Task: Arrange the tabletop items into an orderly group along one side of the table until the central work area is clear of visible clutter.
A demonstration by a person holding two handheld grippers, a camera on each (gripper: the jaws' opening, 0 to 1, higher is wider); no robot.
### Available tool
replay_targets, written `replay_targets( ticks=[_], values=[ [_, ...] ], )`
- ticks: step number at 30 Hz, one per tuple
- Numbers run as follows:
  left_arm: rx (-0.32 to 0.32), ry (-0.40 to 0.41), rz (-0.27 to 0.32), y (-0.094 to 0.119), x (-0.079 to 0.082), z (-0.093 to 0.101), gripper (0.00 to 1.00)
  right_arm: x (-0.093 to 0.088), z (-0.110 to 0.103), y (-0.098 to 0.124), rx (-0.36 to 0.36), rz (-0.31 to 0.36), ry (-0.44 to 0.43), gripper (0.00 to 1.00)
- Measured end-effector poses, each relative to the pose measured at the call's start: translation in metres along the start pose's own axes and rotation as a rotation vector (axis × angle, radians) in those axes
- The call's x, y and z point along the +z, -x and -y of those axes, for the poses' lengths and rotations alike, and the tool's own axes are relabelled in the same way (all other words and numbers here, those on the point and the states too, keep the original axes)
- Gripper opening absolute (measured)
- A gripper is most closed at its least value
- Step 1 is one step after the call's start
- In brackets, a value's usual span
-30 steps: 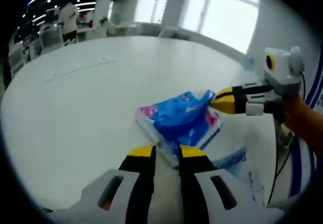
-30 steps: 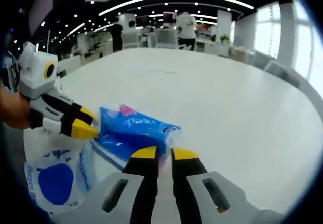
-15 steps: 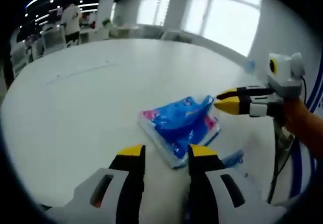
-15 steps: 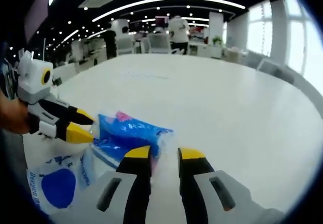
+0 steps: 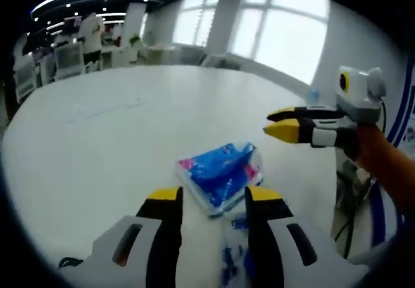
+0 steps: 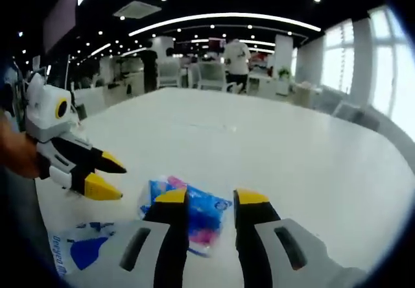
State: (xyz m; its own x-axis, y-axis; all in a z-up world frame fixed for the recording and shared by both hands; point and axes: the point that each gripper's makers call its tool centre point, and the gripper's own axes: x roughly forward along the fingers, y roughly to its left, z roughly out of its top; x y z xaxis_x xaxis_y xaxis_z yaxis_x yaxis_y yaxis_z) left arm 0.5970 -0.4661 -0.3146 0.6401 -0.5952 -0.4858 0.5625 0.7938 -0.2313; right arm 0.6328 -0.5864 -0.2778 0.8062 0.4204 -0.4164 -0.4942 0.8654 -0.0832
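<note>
blue tissue pack [image 5: 219, 175] lies flat on the white table [image 5: 117, 126], near the edge closest to the person, beside a flat white-and-blue plastic bag [image 6: 81, 252] on the same side.

left tongs [image 5: 213, 197]: tips apart, empty, hovering just short of the pack's near end. right tongs [image 6: 211, 198]: tips apart, empty, hanging above the pack, not touching it.

step in hand, as i judge it: nudging or lifting the pack into line with the bag at the table's edge. to do it well, close on a firm corner of the pack rather than the loose film, which looks soft and likely to slip or tear; keep it low and slide it so it does not flop.

long axis: in the left gripper view it runs from lower left up to upper right, the pink-marked end toward the left tongs, the far end pointing toward the right tongs. the middle of the table beyond it is bare.
</note>
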Motion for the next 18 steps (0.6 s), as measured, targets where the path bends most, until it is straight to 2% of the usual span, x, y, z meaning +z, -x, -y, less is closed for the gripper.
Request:
replay_targets(
  ticks=[6, 11, 18],
  values=[
    [0.012, -0.001, 0.047, 0.034, 0.011, -0.007, 0.36, 0.018, -0.019, 0.006, 0.025, 0.027, 0.026, 0.28],
    [0.029, 0.002, 0.079, 0.067, 0.013, -0.012, 0.37, 0.028, -0.039, 0.012, 0.059, 0.037, 0.055, 0.29],
    [0.043, 0.011, 0.052, 0.107, -0.003, -0.014, 0.37, 0.033, -0.065, 0.015, 0.109, 0.028, 0.1, 0.29]
  ],
)
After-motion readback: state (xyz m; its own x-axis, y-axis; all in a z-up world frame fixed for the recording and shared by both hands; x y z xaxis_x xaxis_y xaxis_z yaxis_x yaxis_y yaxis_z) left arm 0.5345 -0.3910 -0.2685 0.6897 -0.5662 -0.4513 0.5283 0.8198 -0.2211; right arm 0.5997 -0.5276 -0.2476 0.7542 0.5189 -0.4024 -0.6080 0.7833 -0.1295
